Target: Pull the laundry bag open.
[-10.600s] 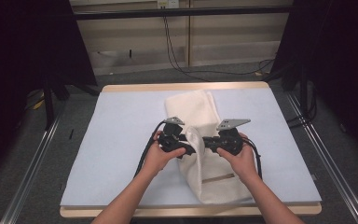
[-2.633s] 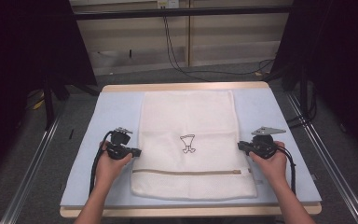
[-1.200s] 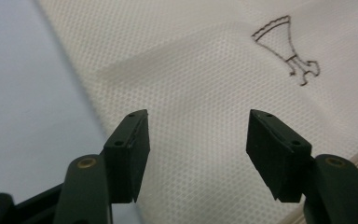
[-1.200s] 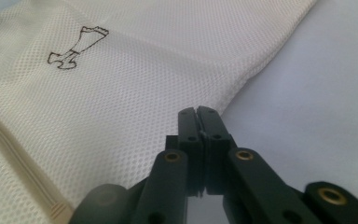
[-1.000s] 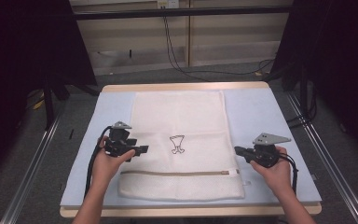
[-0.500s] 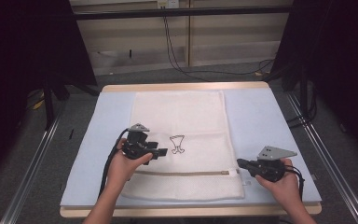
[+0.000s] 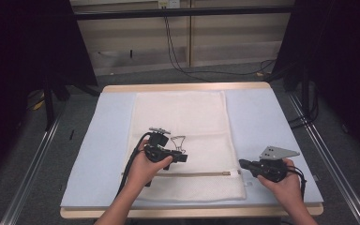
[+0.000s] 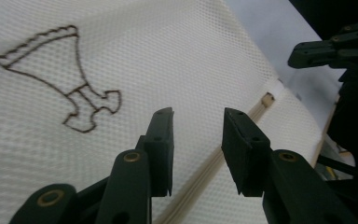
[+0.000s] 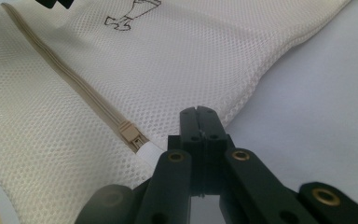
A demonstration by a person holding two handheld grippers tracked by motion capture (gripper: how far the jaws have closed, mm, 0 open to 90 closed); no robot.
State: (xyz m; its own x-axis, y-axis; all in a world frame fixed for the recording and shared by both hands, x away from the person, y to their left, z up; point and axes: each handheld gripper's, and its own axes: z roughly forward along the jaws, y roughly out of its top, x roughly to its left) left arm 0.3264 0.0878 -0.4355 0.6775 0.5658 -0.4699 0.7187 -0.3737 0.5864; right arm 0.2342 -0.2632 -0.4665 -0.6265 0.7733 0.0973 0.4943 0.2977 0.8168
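A white mesh laundry bag [image 7: 187, 117] lies flat on the light blue mat, with a dark outline logo [image 7: 177, 142] near its middle and a beige zipper [image 7: 192, 174] across its near end. My left gripper [image 7: 183, 157] hovers over the bag just below the logo, open with nothing between its fingers; in the left gripper view [image 8: 196, 114] the logo [image 8: 60, 79] and zipper [image 8: 242, 126] lie beneath. My right gripper [image 7: 241, 163] is shut at the bag's right edge by the zipper's end. In the right gripper view [image 9: 200, 112] the zipper pull [image 9: 130, 135] sits just left of the tips.
The blue mat [image 7: 267, 122] covers a wooden-edged table [image 7: 187, 86] and shows bare on both sides of the bag. Metal rails run along the floor left and right. Cables hang behind the table's far edge.
The bag, bunched between both grippers earlier, now lies spread flat. My left gripper has moved right from the bag's left edge onto the bag. My right gripper has drawn nearer, to the zipper's end.
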